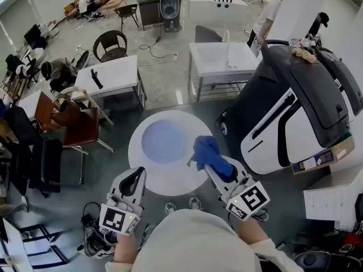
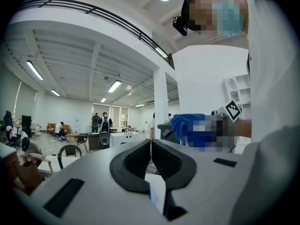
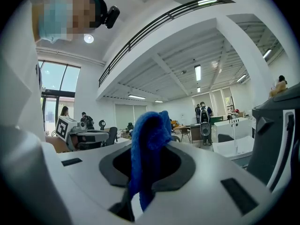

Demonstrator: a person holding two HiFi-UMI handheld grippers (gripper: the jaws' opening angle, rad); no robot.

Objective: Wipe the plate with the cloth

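Observation:
A pale blue plate [image 1: 164, 141] lies in the middle of a small round white table [image 1: 138, 157]. My right gripper [image 1: 211, 166] is shut on a blue cloth [image 1: 207, 152], which bunches out of its jaws over the table's right edge, just right of the plate. In the right gripper view the cloth [image 3: 146, 149] stands up between the jaws of the right gripper [image 3: 143, 172] and hides their tips. My left gripper [image 1: 136, 176] hovers at the table's near left edge, its jaws closed with nothing in them; in the left gripper view the left gripper [image 2: 151, 146] shows the jaws meeting.
A large grey and white machine [image 1: 295, 118] stands close on the right. Chairs [image 1: 79, 126] crowd the left, with white tables [image 1: 110, 75] and a white counter [image 1: 221, 58] beyond. People stand far off in the hall. A white shelf [image 1: 334, 194] sits at the near right.

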